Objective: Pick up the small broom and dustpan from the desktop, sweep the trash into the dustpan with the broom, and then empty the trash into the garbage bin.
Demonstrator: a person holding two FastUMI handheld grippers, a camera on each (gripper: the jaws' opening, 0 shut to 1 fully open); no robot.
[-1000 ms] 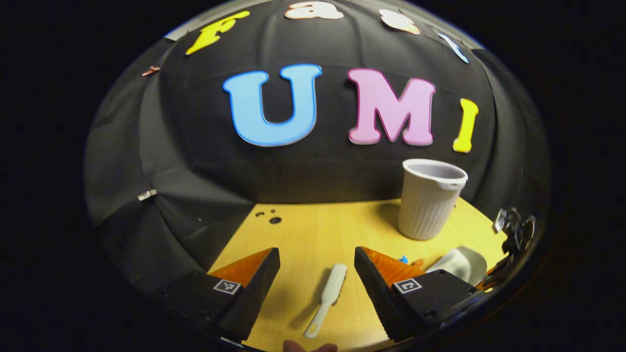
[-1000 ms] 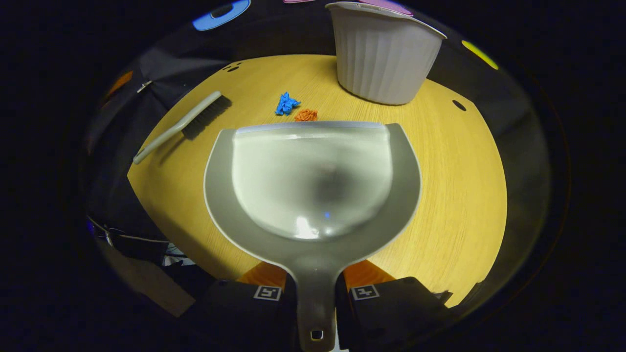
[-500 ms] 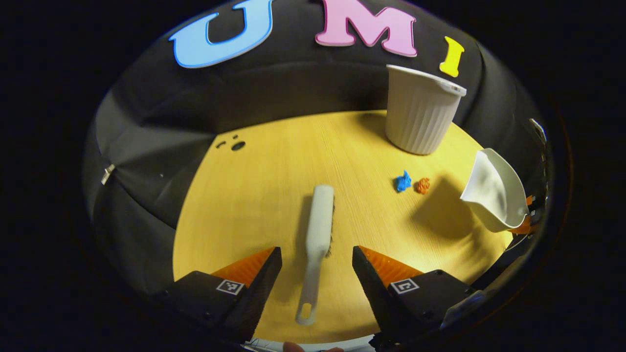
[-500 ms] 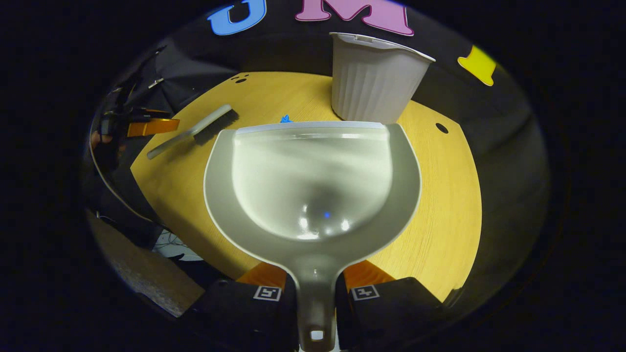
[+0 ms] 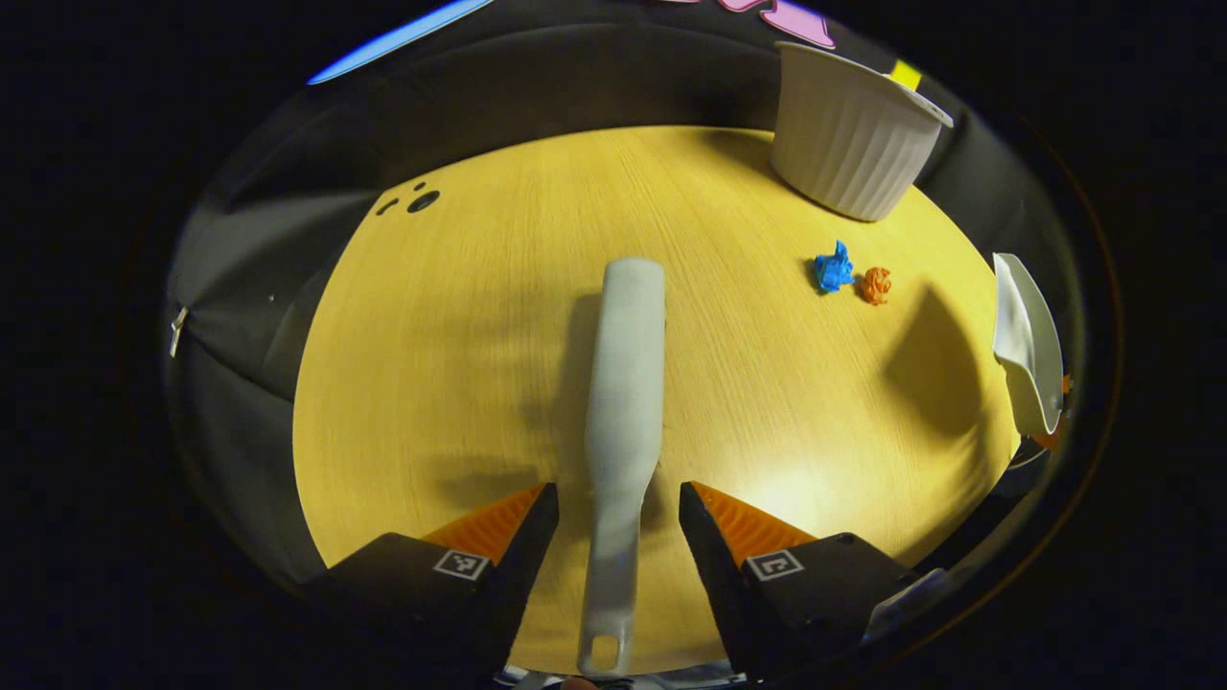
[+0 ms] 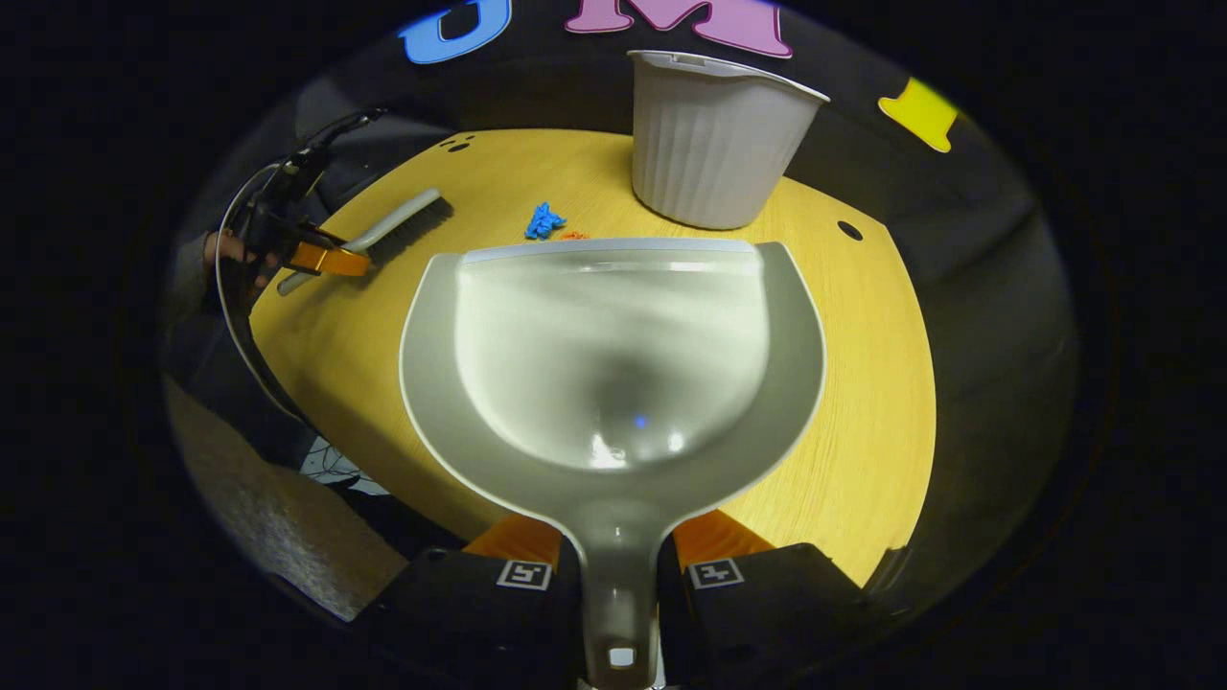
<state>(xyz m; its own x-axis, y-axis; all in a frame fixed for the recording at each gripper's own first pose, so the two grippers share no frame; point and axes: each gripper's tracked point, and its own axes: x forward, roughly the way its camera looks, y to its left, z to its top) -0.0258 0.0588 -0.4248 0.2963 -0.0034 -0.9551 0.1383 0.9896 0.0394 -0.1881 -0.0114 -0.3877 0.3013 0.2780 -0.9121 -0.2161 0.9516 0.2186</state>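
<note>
Dustpan (image 6: 613,364) and garbage bin (image 6: 714,144), both empty

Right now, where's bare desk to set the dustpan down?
Bare wood lies left of the broom toward the holes, and between broom and dustpan. Crowded: the paper scraps sit close beside the bin.

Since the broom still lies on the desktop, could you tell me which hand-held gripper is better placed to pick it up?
Left. The left hand-held gripper is open with the broom handle lying between its fingers. The right hand-held gripper is already shut on the dustpan handle.
</note>
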